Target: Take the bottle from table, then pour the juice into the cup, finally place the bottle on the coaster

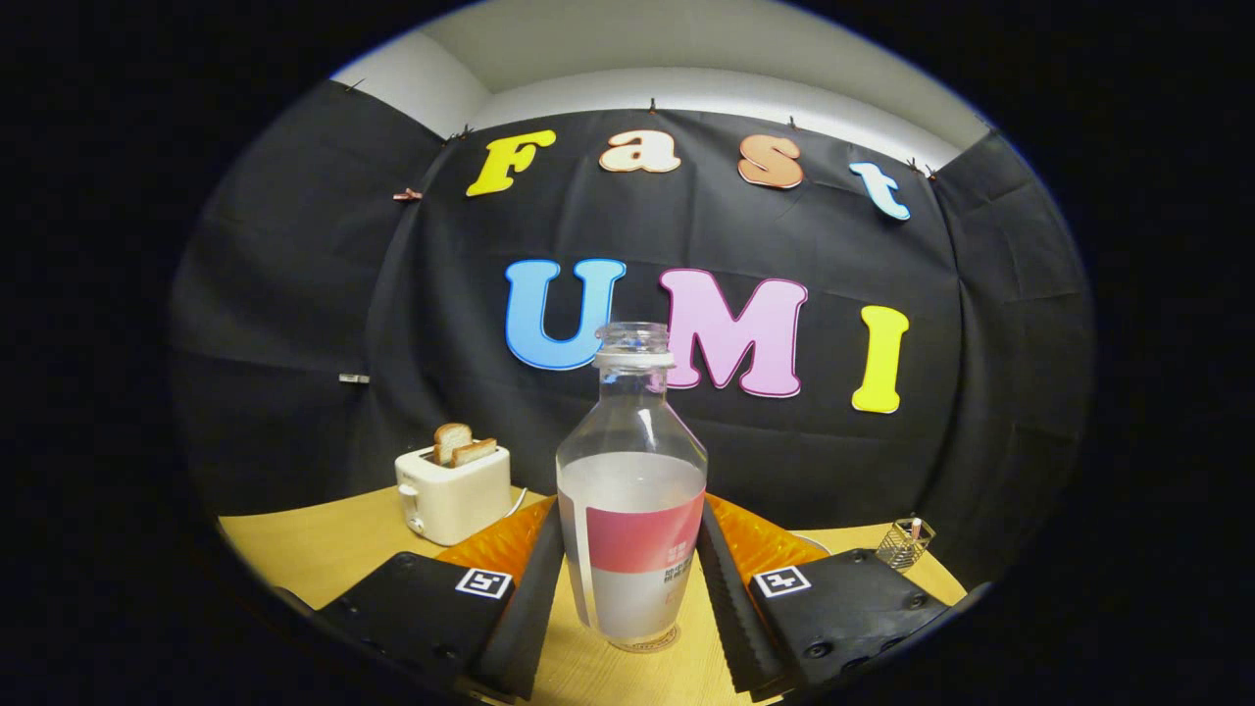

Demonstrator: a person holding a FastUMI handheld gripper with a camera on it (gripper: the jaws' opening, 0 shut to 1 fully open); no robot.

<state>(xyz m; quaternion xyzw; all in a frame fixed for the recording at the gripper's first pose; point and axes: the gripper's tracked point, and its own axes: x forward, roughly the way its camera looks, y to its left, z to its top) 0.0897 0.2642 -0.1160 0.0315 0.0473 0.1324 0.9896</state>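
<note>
my fingers (732, 588) are clamped on the bottle (632, 510), upright between them on the table (314, 549); taking it seems the step, so next i lift it straight.

Bystanders on my desk (324, 549)

Ahead and to the left of the hand-held gripper (629, 579) I see a white toaster (453, 493) with two toast slices (463, 443) standing up out of its slots; off to the right, near the desk's edge, sits a small wire-mesh holder (905, 543).
</note>
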